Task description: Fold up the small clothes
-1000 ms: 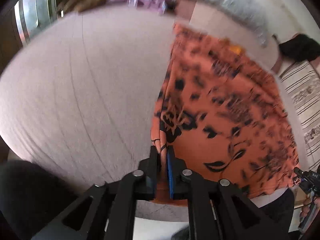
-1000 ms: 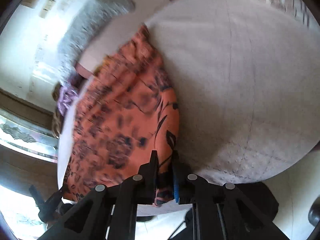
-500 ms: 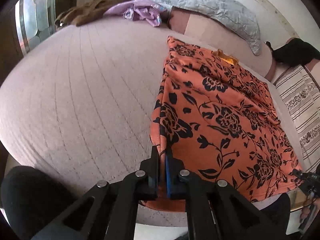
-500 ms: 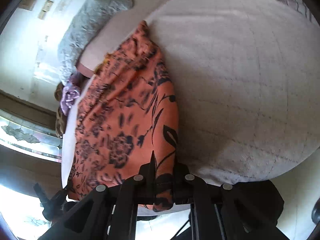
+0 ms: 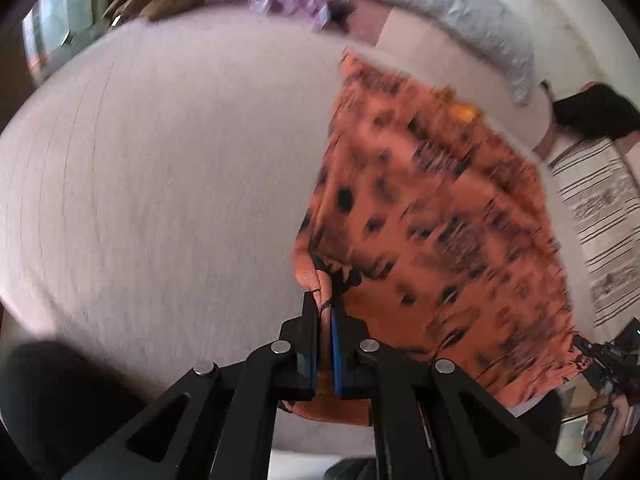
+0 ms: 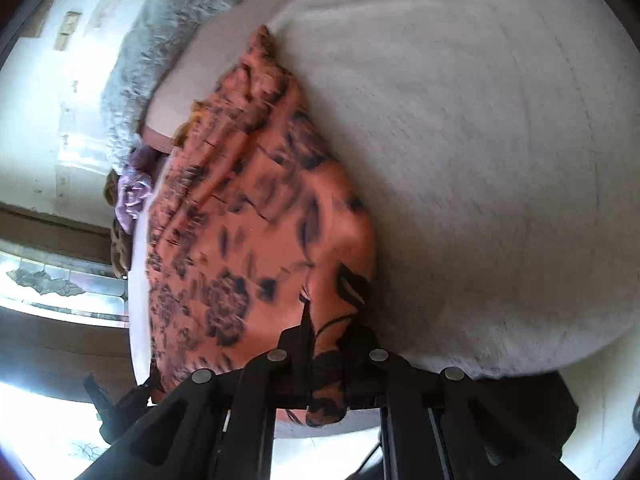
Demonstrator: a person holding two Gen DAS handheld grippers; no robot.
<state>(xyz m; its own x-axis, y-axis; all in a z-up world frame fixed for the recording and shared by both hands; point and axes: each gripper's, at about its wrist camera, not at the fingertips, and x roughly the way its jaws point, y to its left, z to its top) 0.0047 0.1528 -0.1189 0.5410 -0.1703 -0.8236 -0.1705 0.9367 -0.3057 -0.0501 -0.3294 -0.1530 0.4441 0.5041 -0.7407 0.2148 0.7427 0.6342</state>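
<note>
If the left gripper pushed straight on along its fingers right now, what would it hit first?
Most likely the orange floral garment itself: the left gripper is already shut on its near edge, and the fabric bunches just ahead of the fingertips. Beyond that lies the pale bed cover. Blur makes depth uncertain.

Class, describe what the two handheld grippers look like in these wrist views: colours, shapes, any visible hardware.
Left gripper: black angular frame with triangular cut-outs, round silver bolt heads, two flat narrow fingers, one with a blue pad. Right gripper: the same black frame and silver bolts; its pads are hidden by cloth. No sleeves or markings show.
</note>
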